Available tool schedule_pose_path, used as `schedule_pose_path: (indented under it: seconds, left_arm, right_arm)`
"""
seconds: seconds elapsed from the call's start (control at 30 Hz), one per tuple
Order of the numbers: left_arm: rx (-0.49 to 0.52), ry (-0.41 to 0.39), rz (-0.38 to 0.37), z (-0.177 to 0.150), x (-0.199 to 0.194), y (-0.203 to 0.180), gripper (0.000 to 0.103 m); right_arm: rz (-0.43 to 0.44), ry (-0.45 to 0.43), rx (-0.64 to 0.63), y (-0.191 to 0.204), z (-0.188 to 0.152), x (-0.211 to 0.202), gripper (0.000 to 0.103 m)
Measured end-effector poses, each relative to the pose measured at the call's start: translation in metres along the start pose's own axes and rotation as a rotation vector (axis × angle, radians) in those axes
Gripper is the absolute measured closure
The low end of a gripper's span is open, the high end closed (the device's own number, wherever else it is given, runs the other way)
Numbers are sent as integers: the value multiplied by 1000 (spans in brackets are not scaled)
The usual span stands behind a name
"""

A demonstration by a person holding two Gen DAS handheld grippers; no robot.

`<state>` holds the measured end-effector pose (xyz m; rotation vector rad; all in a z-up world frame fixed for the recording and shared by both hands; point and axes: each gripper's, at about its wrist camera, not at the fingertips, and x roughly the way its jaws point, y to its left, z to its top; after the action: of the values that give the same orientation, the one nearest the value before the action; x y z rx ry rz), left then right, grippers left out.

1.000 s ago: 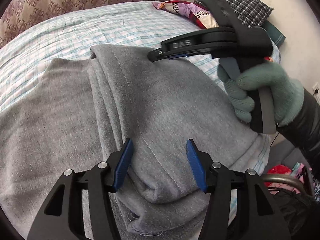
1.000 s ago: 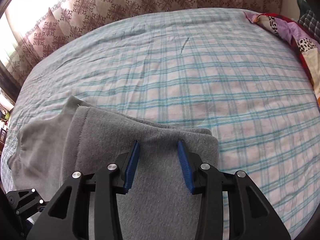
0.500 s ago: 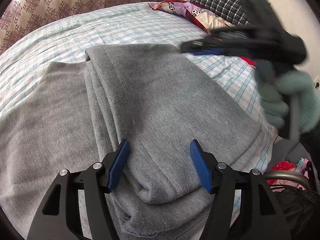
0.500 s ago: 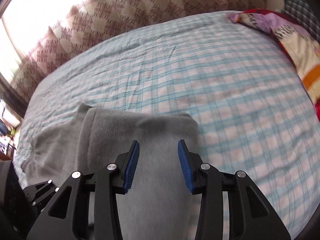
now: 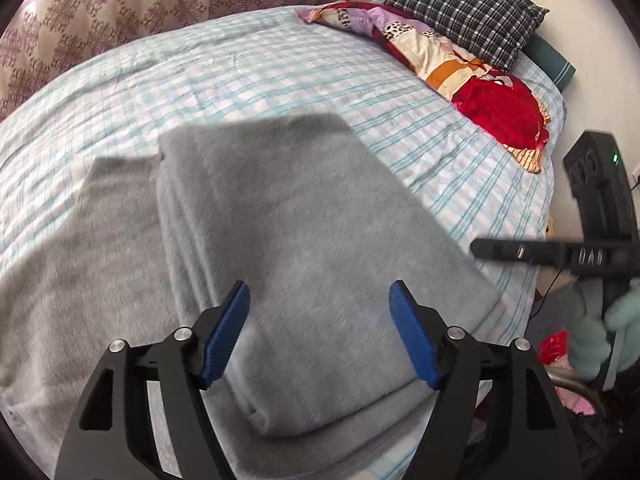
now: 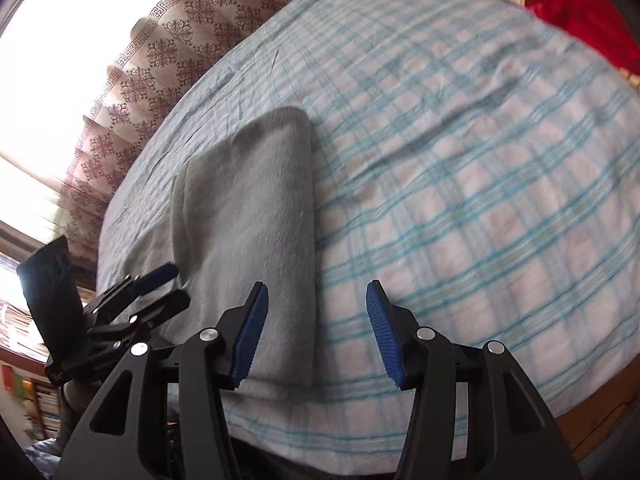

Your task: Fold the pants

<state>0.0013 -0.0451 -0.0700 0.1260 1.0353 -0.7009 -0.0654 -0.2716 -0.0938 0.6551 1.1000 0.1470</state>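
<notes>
Grey pants lie folded on the checked bed sheet, the top layer doubled over a wider layer that spreads to the left. They also show in the right wrist view as a narrow folded stack. My left gripper is open and empty, raised above the near end of the pants. My right gripper is open and empty, over the right edge of the pants near the bed's edge. It also shows at the right of the left wrist view, off the bed's side, held by a green glove.
A patchwork quilt and a checked pillow lie at the head of the bed. A patterned curtain hangs behind the bed. Clutter lies on the floor beside the bed's near edge.
Both grippers have pulled back and up from the pants. The right gripper swung away to the right, off the bed's side. Both stayed open; the left opened wider.
</notes>
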Motion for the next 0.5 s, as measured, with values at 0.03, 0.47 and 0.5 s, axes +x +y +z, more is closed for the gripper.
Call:
schedule_pose_path:
  seconds: [0.03, 0.47, 0.5]
  left_arm:
    - [0, -4, -10, 5, -1, -2, 28]
    - [-73, 56, -66, 51, 28, -14, 20]
    - [-67, 67, -52, 54, 32, -16, 20]
  right_arm:
    - [7, 10, 0, 1, -2, 3, 52]
    - [18, 43, -95, 28, -18, 23, 61]
    - [9, 33, -114, 33, -19, 22, 63]
